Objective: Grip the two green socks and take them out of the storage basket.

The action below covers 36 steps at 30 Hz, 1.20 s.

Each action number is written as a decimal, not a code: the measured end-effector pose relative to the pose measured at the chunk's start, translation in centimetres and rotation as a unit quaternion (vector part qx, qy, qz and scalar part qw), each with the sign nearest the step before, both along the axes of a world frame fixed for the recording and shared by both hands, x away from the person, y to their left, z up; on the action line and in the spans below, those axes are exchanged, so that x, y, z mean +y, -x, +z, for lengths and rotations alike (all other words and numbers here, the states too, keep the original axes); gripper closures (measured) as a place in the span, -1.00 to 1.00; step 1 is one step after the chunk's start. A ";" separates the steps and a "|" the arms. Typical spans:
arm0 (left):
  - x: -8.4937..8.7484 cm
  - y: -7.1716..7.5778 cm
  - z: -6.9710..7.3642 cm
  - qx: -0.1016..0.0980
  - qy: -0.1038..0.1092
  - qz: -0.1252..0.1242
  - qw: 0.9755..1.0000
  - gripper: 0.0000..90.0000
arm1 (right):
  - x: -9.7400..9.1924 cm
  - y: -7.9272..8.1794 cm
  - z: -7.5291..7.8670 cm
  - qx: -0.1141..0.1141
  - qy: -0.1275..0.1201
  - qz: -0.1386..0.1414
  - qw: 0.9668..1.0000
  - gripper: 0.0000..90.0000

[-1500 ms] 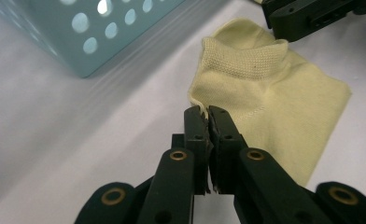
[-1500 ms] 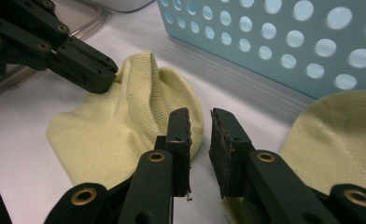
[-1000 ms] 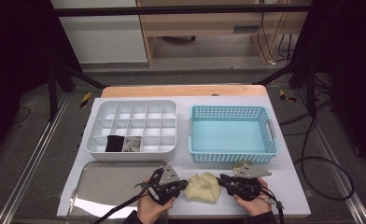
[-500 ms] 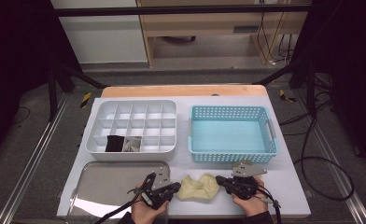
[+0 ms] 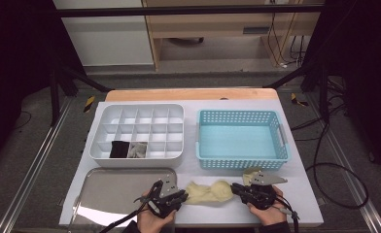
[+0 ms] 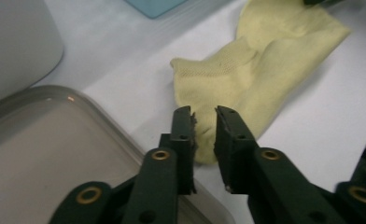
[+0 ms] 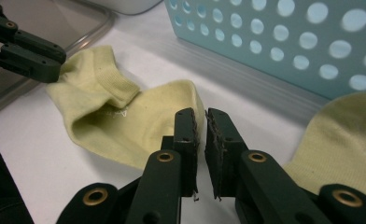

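Yellow sock (image 5: 208,191) flat on the white table (image 5: 295,194), stretched between the two tools, long axis running straight from one set of jaws to the other. Left gripper (image 5: 182,195) at one end, right gripper (image 5: 234,187) at the other, each about equally near its own end.

Left gripper view: jaws just opened to a small gap, pads clear of the cloth. Nearest edge of the sock directly ahead of and slightly beneath the tips, some yellow showing through the gap, the rest spreading away ahead and to the right of the jaws. Metal tray (image 5: 106,179) to the left of and below the jaws.

Right gripper view: jaws just opened to a narrow slit, nothing pinched. Edge of the sock touching or just behind the left jaw's tip, body of the sock ahead and to the left, folded cuff toward the far tool. Second yellow sock (image 7: 344,140) to the right of the jaws, partly cut off by the frame. Blue basket (image 7: 265,28) ahead and to the right.

Judgement for the coming move: a short push forward and down along the sock's axis by either tool enough to take an end.

Hard to make out: whether any thread of cloth lies within either gap; underside of the sock hidden; high view too small for the tips
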State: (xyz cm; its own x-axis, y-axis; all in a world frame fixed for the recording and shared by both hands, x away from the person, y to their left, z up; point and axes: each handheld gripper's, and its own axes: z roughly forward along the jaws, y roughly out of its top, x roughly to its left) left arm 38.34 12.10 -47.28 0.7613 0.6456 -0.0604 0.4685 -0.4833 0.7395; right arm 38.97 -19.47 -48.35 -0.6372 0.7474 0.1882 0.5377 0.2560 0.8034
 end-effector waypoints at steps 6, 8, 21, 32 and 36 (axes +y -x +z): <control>-0.2 -1.2 1.0 -0.006 0.010 -0.001 1.000 0.38 | -0.1 0.0 0.2 -0.007 -0.005 -0.002 1.000 0.80; -0.7 -2.0 1.1 -0.008 0.005 -0.003 1.000 0.33 | -0.1 -0.1 0.3 -0.010 -0.006 -0.001 1.000 0.79; -2.5 -3.6 -0.2 0.016 -0.034 -0.009 0.999 0.80 | 0.6 -0.8 -0.6 -0.004 0.008 0.005 1.000 0.85; -1.0 -2.7 1.3 -0.026 0.007 0.007 1.000 0.97 | 0.2 -0.6 -0.3 0.009 0.001 -0.008 1.000 0.94; 0.0 -2.9 2.1 -0.048 0.012 0.031 0.998 0.97 | -0.2 -0.4 0.1 0.013 0.001 -0.022 1.000 0.89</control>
State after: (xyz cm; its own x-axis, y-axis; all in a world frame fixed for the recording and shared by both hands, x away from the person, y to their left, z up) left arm 41.23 12.13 -45.15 0.7233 0.6906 -0.0038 0.4225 -0.4381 0.7934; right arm 39.41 -19.69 -48.28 -0.5982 0.7751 0.2035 0.5694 0.2324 0.7885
